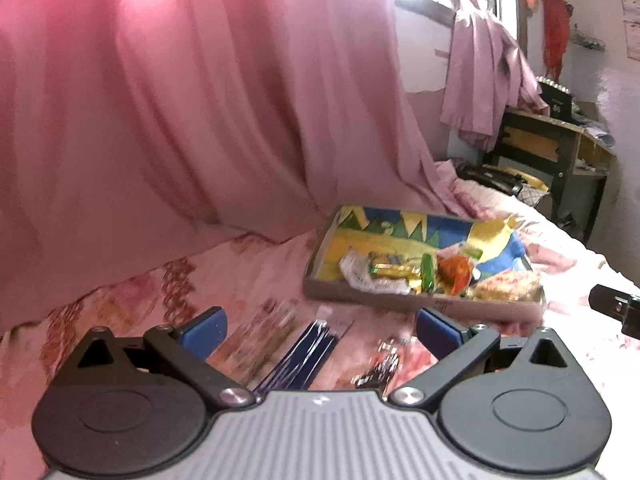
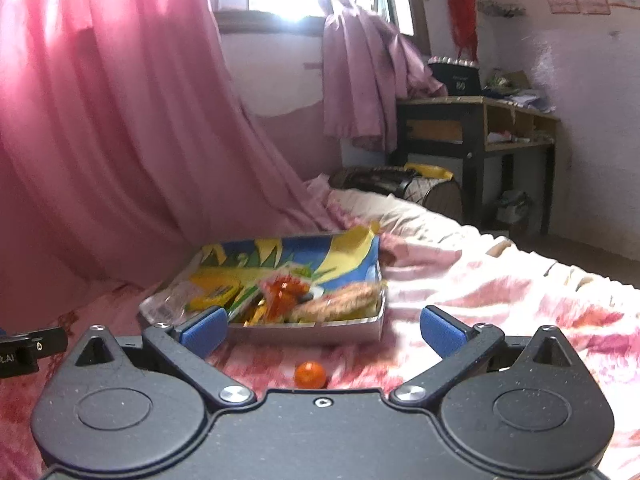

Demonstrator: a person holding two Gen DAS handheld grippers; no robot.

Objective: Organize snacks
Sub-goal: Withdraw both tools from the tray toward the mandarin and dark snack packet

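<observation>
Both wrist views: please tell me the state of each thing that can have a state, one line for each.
Left gripper: open, nothing between its fingers.
Right gripper: open, nothing held.
Box: open on the bed, snack packets inside.
Orange ball: loose on the bedsheet, outside the box.
Dark blue packet: flat on the bedsheet, outside the box.

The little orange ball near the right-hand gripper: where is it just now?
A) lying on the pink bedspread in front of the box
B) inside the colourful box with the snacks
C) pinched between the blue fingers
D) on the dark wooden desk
A: the orange ball lies on the bedspread, on the near side of the box, while the right gripper stands wide open and empty.
</observation>
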